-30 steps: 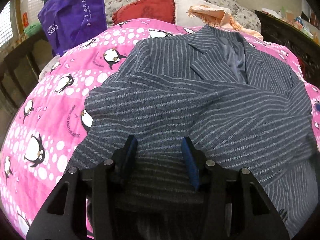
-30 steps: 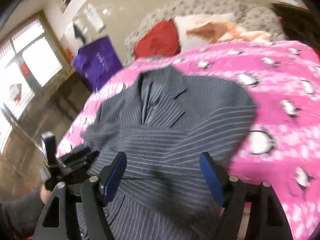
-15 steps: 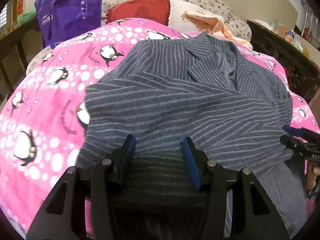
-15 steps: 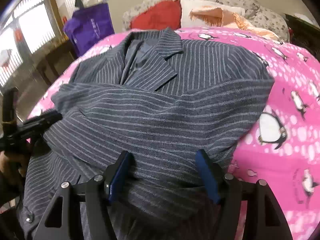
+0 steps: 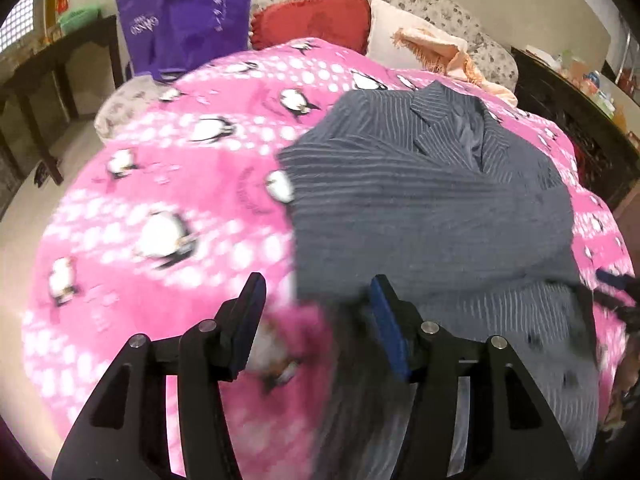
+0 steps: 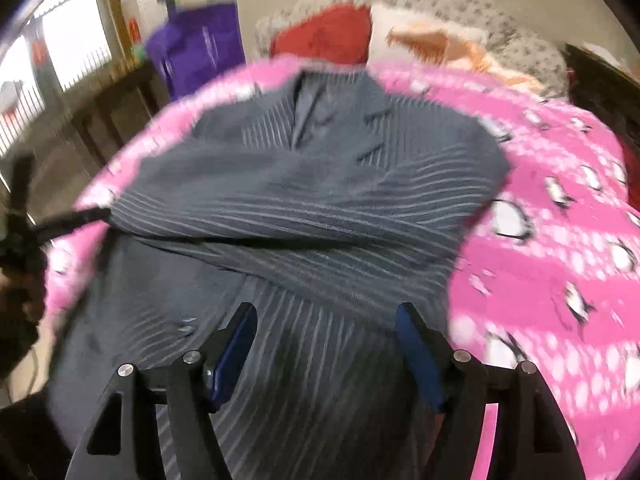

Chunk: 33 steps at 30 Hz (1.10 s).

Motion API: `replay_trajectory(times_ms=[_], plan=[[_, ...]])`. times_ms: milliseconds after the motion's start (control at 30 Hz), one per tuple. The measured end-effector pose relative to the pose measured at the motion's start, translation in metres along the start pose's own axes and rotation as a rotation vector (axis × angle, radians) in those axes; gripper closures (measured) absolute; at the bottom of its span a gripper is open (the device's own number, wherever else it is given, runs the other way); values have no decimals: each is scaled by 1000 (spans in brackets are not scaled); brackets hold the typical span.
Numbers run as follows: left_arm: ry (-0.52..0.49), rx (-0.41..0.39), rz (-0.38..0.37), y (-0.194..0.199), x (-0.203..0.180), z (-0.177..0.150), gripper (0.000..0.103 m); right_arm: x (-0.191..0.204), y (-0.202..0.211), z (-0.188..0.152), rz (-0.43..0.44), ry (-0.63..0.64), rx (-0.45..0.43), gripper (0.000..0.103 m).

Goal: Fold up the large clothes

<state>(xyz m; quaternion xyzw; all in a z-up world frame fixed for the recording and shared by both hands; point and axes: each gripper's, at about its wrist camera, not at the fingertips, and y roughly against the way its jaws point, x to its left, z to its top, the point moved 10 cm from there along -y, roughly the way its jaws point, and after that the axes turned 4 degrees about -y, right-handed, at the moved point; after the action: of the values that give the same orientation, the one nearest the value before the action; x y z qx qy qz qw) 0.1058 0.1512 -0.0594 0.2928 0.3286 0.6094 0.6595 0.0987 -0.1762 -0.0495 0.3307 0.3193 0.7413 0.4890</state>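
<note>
Grey pinstriped wool-like suit jacket [image 5: 432,200] is lying face up on the pink fleece blanket with penguin print [image 5: 168,200] that is covering the bed, its lapels pointing toward the pillows and both sleeves lying crossed over its chest.

The left gripper [image 5: 316,316] is hovering above the jacket's near left edge, its jaws opening about halfway and straddling the line where cloth meets blanket, with nothing pinched between them as far as the blur is letting me judge. The right gripper [image 6: 326,340] is hanging over the lower front panel, its jaws opening fairly wide, and its blue pads [image 6: 416,356] are not pressing on any cloth.

Several things are threatening the fold from here. The crossed sleeves are lying loose, so lifting the hem toward the collar is likely to drag them askew. A pinch at the left edge is risking catching the fluffy blanket together with the jacket. Uneven grips by the two hands are likely to be giving a skewed crease.

Around the bed, a purple fabric tote bag [image 5: 188,16] is leaning at the far left, a red cushion [image 5: 316,20] and a peach fringed cloth [image 5: 436,50] are resting at the head, and dark wooden furniture is flanking both sides. Nothing is lying on the jacket or blocking the folding path.
</note>
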Motion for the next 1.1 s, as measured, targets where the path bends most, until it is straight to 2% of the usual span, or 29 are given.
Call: replay_trajectory(times_ms=[67, 167, 300, 333, 367, 400, 467, 567, 667, 833, 933, 1000, 1033, 1100], plan=[[-9, 17, -8, 20, 10, -23, 49, -5, 27, -14, 10, -21, -40, 25], [-33, 72, -32, 37, 10, -68, 47, -23, 56, -52, 16, -77, -55, 24], [-87, 147, -140, 47, -16, -130, 47, -37, 68, -112, 56, -169, -12, 24], [-105, 173, -157, 46, -23, -148, 47, -36, 66, -129, 77, -187, 9, 24], [-123, 159, -152, 47, -27, -154, 46, -34, 68, -141, 89, -195, 20, 24], [-144, 124, -146, 51, -28, -156, 45, -32, 66, -154, 99, -200, 41, 24], [-127, 125, -181, 55, -33, -160, 43, -24, 64, -172, 116, -192, 72, 24], [-95, 166, -298, 59, -45, -163, 43, -13, 61, -183, 153, -181, 84, 24], [-134, 183, -313, 58, -51, -164, 43, -13, 60, -184, 188, -201, 81, 24], [-91, 177, -336, 53, -47, -155, 46, -10, 62, -189, 255, -225, 91, 24], [-122, 168, -331, 47, -54, -153, 46, -10, 61, -188, 274, -240, 88, 24], [-145, 171, -365, 51, -64, -154, 48, -6, 61, -188, 303, -234, 93, 24], [-160, 170, -400, 54, -71, -153, 52, 0, 63, -188, 346, -219, 98, 24], [-176, 170, -419, 57, -74, -153, 52, 8, 67, -187, 399, -199, 94, 27]])
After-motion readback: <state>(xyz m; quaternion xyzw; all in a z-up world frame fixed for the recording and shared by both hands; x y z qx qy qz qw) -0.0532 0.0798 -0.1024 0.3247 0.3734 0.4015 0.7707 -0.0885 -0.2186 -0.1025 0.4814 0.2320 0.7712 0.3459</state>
